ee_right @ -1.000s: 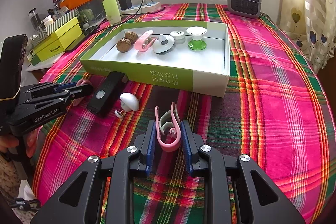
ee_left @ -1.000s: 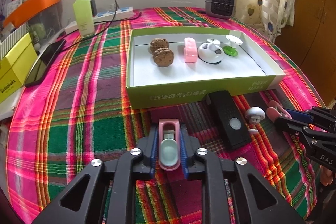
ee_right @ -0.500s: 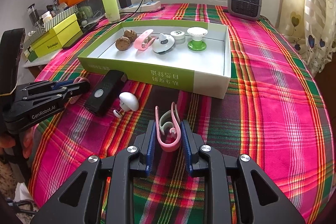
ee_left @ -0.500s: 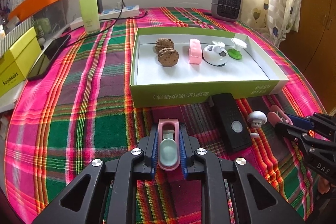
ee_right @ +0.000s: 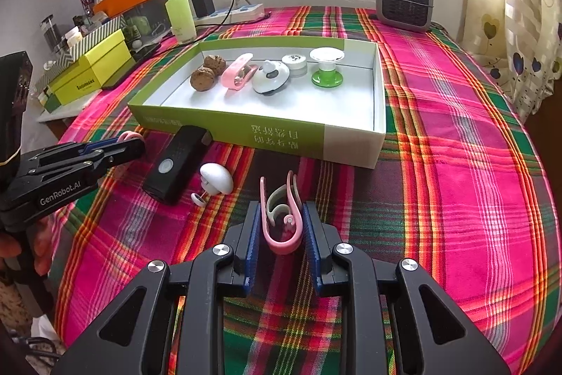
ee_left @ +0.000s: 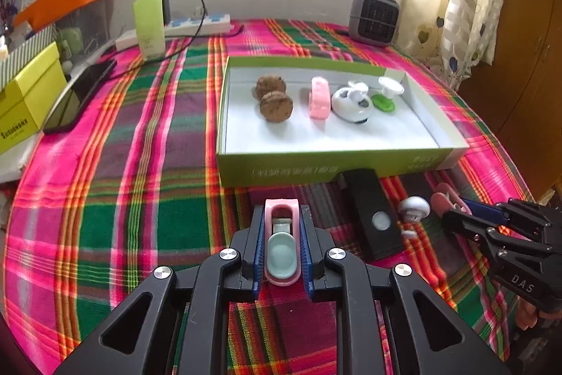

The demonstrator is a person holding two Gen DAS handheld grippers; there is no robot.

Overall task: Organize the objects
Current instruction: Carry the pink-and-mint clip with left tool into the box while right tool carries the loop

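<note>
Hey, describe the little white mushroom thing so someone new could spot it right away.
Find the green box on the plaid cloth. Just in front of its near wall lies a black remote; the mushroom sits right beside it, outside the box. It is the only white, dome-capped piece lying loose on the cloth.

"GenRobot.AI" runs along the left gripper (ee_right: 131,143), "DAS" shows on the right gripper (ee_left: 453,209), and the green tray's (ee_right: 228,129) side carries Chinese characters too blurred to read.
</note>
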